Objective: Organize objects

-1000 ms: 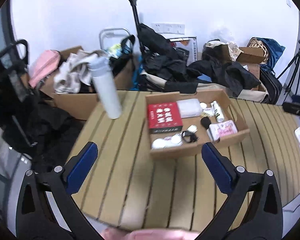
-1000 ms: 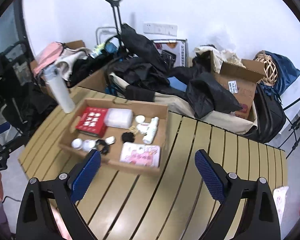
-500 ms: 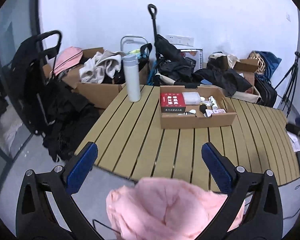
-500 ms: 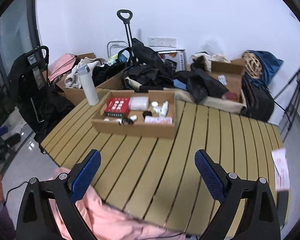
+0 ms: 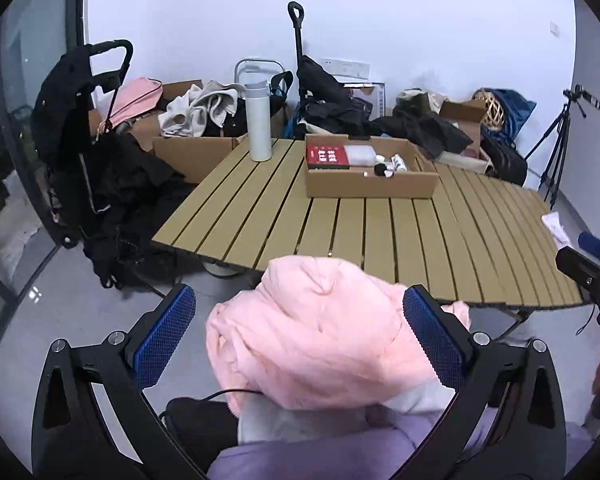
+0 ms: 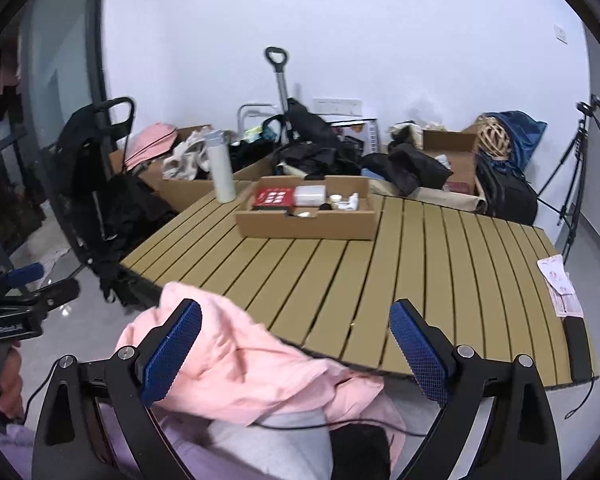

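Note:
A cardboard tray (image 5: 370, 188) (image 6: 308, 224) stands at the far side of the slatted table (image 5: 380, 232) (image 6: 380, 272). It holds a red box (image 5: 327, 156) (image 6: 274, 197), a clear white case (image 5: 360, 155) (image 6: 310, 195) and several small bottles and jars. A white flask (image 5: 258, 122) (image 6: 221, 166) stands upright left of the tray. My left gripper (image 5: 298, 338) is open, well short of the table, over a pink garment (image 5: 320, 336) (image 6: 236, 364) on the person's lap. My right gripper (image 6: 296, 350) is open too, nothing between its fingers.
Behind the table lie cardboard boxes of clothes (image 5: 196, 120), black bags (image 5: 336, 108), a trolley handle (image 6: 278, 80) and a woven basket (image 6: 494, 136). A black pushchair (image 5: 84, 140) stands left. A tripod (image 5: 556, 152) stands right. A paper slip (image 6: 558, 284) and a dark device (image 6: 578, 346) lie on the table's right edge.
Both grippers have pulled back and down from over the tray to the near side of the table. The pink garment on the lap has come into view beneath them. Both stay open.

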A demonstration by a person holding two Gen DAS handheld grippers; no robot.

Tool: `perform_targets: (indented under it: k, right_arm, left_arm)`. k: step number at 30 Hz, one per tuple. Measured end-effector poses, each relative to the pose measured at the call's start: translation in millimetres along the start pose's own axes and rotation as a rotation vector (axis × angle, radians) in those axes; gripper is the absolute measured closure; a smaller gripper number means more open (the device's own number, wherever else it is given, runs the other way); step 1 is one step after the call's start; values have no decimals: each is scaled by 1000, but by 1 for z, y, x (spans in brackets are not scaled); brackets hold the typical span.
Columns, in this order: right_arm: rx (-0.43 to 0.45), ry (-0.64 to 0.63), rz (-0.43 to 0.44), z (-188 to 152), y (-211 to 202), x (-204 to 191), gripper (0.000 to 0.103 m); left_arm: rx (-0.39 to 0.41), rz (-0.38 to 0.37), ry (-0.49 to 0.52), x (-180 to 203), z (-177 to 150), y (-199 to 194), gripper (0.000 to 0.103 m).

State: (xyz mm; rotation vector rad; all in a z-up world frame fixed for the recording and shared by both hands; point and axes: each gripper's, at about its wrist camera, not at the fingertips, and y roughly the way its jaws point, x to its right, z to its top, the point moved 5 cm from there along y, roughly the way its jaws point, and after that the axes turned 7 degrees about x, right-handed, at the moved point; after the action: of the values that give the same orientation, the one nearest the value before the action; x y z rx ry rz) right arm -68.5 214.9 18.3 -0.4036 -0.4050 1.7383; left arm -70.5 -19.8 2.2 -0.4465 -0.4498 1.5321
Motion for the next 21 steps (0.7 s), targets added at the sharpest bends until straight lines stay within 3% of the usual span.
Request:
perform_targets:
  k: [7,21]
  right_arm:
    - [25,12,-8,3,-11,-3,6]
    - [-12,10,23,-7,0,-15,6]
  left_arm:
    - [52,3,2,1,4,-18,0]
    - [49,16,7,-2,3,-19,0]
